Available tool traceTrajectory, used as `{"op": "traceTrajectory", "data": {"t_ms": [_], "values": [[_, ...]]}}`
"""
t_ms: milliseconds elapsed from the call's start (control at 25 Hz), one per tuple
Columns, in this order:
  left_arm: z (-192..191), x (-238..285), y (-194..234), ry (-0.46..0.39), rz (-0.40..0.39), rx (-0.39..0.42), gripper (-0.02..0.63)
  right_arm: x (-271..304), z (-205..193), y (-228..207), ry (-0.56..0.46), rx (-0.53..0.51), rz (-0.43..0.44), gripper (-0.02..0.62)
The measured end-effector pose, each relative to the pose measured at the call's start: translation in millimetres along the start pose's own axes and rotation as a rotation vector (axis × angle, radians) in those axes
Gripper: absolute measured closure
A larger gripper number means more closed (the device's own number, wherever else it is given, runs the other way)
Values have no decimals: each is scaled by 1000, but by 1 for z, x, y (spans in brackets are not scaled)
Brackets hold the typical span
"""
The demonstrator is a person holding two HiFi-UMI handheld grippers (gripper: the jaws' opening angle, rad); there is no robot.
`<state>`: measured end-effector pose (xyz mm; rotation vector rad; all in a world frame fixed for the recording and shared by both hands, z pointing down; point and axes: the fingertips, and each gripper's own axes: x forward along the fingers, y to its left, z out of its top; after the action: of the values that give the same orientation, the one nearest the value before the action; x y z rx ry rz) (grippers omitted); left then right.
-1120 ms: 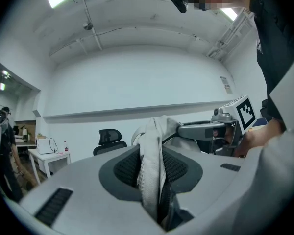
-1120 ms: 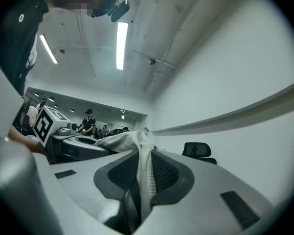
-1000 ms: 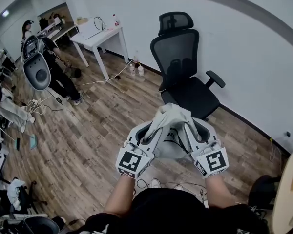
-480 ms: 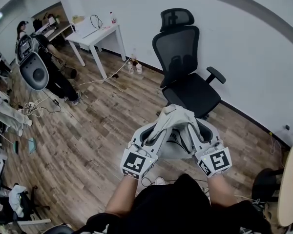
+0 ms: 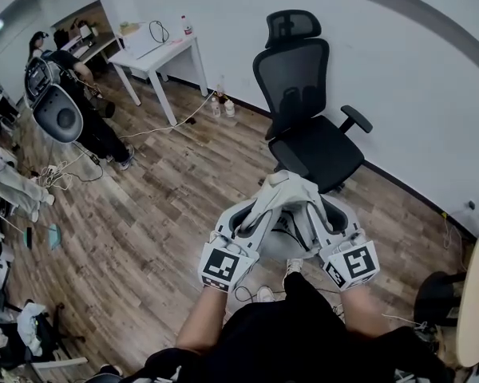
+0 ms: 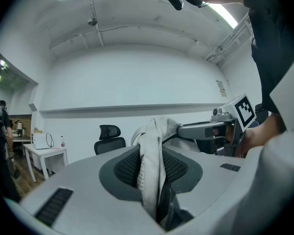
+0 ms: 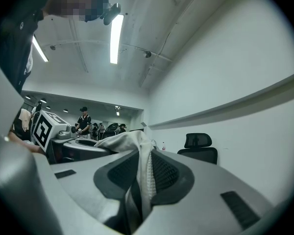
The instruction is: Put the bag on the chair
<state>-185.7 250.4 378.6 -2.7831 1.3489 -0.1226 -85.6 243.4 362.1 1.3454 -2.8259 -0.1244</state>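
Observation:
A pale grey fabric bag [image 5: 286, 194] hangs in the air between both grippers, in front of a black mesh office chair [image 5: 313, 146] that stands by the white wall. My left gripper [image 5: 259, 206] is shut on the bag's left strap [image 6: 152, 173]. My right gripper [image 5: 307, 206] is shut on the other strap [image 7: 143, 180]. Both grippers point level toward the chair's seat, which lies just beyond the bag in the head view. The chair [image 6: 110, 140] also shows small in the left gripper view, and in the right gripper view the chair [image 7: 200, 148] is at the right.
A white desk [image 5: 156, 54] with a bottle stands at the back left, with bottles on the floor beside its leg. A person in black [image 5: 88, 122] stands by equipment at the left. Cables and clutter line the left edge. A wooden tabletop [image 5: 475, 309] is at the right.
Both grippers with the bag have come a little closer to the chair and slightly lower. The grip on the straps is unchanged.

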Motion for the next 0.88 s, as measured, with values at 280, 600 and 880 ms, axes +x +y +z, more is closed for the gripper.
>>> {"op": "traceTrajectory", "data": {"t_ms": [280,600,880], "values": [[-5,10,3,9,-4,0,495,5,-5,-7,14,-5,-4,508],[-10,35,7,25,-19,4,495,12,-13,-28,27,2,-18,508],[-15,81,17,55,-38,-7,495,32,-21,-70,8,15,-13,508]]}}
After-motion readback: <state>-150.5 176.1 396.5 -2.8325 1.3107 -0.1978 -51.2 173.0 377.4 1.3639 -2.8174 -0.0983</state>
